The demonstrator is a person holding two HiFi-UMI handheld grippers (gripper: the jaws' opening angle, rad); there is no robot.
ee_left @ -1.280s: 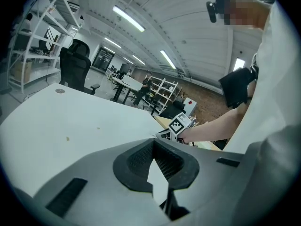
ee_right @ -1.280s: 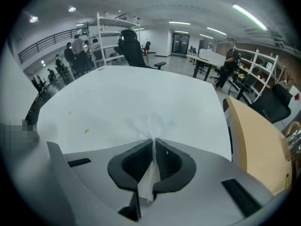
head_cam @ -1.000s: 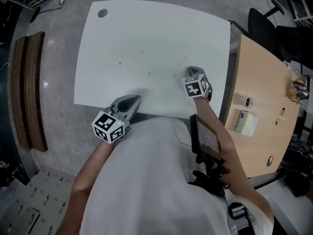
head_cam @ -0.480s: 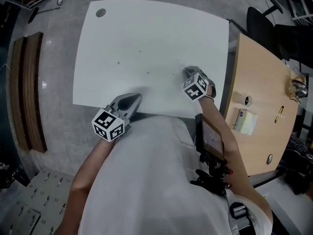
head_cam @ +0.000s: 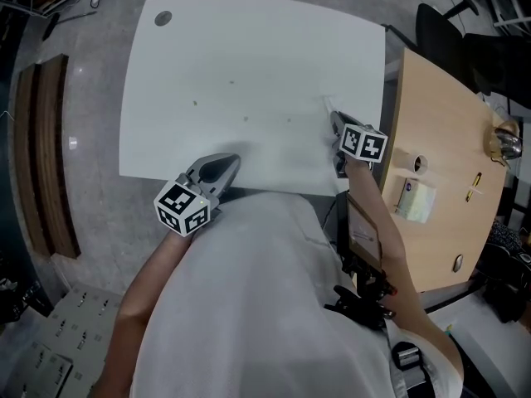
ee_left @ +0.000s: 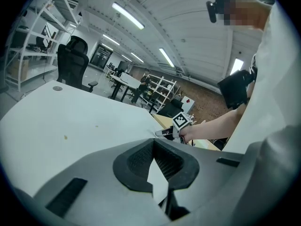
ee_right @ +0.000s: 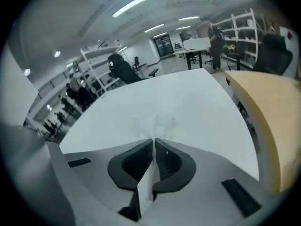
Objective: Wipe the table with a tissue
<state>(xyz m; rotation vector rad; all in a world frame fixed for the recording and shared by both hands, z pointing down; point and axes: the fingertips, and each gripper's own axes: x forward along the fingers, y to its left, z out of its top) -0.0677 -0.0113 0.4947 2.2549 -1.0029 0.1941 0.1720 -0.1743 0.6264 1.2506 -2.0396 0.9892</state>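
Observation:
The white table (head_cam: 249,48) carries a few small dark specks (head_cam: 196,102). My right gripper (head_cam: 334,118) rests near the table's right edge, shut on a thin white tissue (ee_right: 153,124) that bunches up on the tabletop just beyond its tips (ee_right: 153,140). At the near edge my left gripper (head_cam: 233,159) hovers with its jaws closed together (ee_left: 153,141) and nothing visibly held. From the left gripper view, the right gripper (ee_left: 160,133) appears low on the table at the far right.
A wooden desk (head_cam: 440,123) butts against the table's right side, bearing a tape roll (head_cam: 417,166), a pale pad (head_cam: 415,201) and a pen (head_cam: 473,196). A round grommet (head_cam: 162,18) marks the far left corner. Office chairs (head_cam: 440,31) stand behind.
My right gripper has slid the tissue to the right, toward the table's right edge. The left gripper has stayed at the near edge.

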